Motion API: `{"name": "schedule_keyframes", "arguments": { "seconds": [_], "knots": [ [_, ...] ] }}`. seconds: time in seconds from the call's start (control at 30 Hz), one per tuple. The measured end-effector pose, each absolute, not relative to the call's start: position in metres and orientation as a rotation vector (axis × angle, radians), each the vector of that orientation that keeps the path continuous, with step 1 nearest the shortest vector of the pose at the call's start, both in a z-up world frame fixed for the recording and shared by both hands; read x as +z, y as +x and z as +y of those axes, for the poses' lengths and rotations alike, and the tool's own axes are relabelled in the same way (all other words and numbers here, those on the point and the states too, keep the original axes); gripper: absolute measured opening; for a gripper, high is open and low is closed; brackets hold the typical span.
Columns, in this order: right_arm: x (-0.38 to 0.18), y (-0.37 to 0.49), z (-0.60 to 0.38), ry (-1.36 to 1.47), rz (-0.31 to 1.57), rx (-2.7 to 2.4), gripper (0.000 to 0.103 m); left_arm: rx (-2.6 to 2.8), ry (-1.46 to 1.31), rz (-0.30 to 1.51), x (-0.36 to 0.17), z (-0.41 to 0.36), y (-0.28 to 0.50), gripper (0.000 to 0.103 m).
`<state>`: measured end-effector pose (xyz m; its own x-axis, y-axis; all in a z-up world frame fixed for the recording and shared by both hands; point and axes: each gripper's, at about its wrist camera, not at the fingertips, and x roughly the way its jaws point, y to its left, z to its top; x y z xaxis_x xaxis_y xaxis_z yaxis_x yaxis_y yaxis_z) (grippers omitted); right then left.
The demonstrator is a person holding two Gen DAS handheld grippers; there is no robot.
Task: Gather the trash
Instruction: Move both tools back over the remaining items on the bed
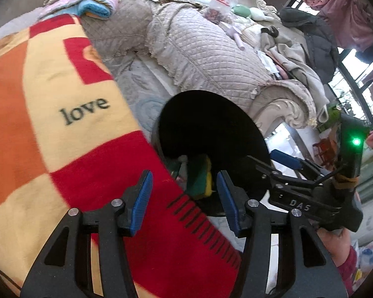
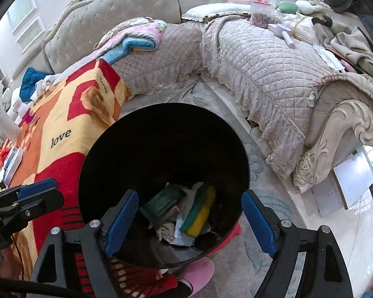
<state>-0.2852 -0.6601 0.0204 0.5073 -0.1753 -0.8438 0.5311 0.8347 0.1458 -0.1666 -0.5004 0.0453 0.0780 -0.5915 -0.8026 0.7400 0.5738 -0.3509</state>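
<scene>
both claws are held open and empty: the right claw (image 2: 190, 219) over the black trash bin (image 2: 107, 173), the left claw (image 1: 184, 202) at its rim. a green-yellow sponge (image 2: 199, 213) is seen inside among crumpled scraps, the bin's far depth lost in shadow.

The bin (image 2: 161, 149) stands on the floor, right of the blanket (image 2: 62, 129). A sponge (image 2: 200, 213) lies in it. The sofa (image 2: 261, 74) sits beyond.

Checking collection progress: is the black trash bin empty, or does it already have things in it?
Not empty. The black trash bin holds a green-and-yellow sponge, a green packet and crumpled paper at its bottom, well below the rim.
</scene>
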Motion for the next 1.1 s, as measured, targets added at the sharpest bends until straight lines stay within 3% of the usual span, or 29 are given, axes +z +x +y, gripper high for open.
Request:
{"name": "schedule_keyframes", "arguments": {
  "seconds": [0.6,1.1],
  "knots": [
    [0.035,-0.237,-0.578,0.341,0.959,-0.278,0.083,-0.759,0.197,1.010,0.049,-0.405,-0.140,0.052],
    [0.032,-0.156,-0.451,0.227,1.012,-0.024,0.083,-0.412,0.044,1.000,0.055,-0.224,-0.066,0.052]
  ]
}}
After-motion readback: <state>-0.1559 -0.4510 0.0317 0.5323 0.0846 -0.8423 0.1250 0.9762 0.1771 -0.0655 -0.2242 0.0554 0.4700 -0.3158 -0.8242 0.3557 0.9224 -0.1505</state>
